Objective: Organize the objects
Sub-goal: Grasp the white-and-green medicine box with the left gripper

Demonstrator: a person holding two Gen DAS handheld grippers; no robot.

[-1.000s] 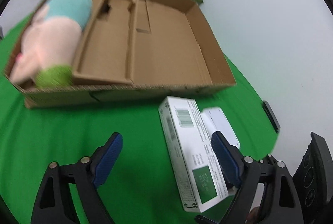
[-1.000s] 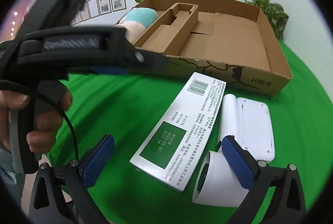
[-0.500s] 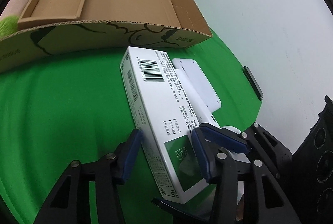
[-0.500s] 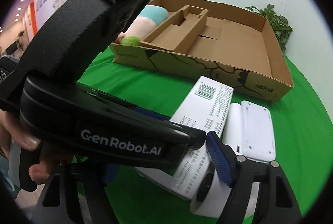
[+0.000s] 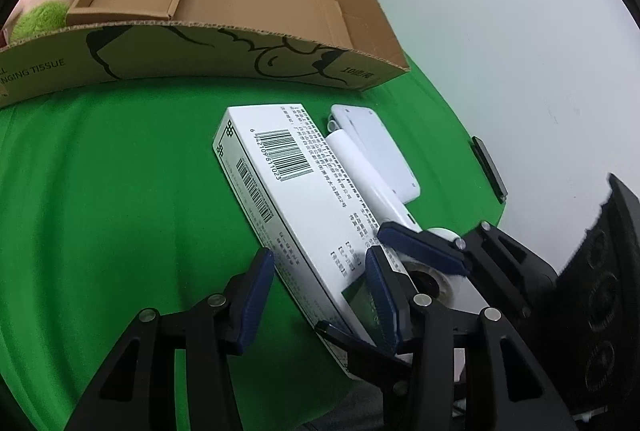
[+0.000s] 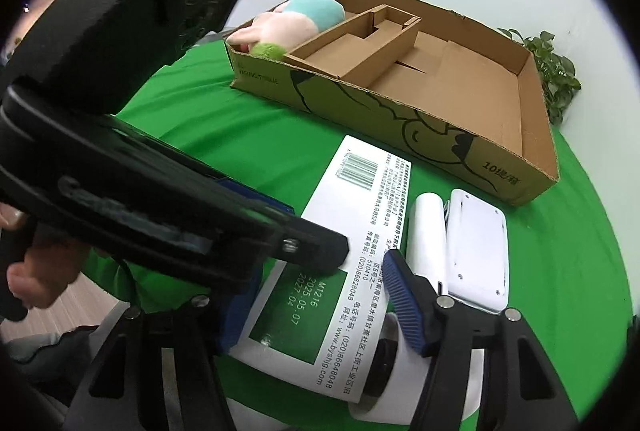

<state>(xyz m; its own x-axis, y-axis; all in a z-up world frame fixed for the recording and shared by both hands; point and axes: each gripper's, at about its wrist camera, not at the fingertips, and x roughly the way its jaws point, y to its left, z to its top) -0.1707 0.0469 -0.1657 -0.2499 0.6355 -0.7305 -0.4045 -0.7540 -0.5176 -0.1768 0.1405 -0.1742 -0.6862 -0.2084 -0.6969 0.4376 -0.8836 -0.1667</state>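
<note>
I have the white carton (image 5: 304, 215) lying flat on the green cloth (image 5: 120, 191), long axis running away toward the cardboard tray (image 5: 256, 55); left gripper (image 5: 320, 279) clamps its near end, while right gripper (image 6: 320, 303) is closing across the same end.

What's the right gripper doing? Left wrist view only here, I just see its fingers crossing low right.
Observer: The right gripper is closing on the white carton, with a pad at each long side of its near end.
Operator: Anything printed under my pad?
Observer: The green panel there reads M1216, 2025.05.07.
Operator: Who's holding my side?
Observer: A hand grips the handle of the left gripper, at frame left.
</note>
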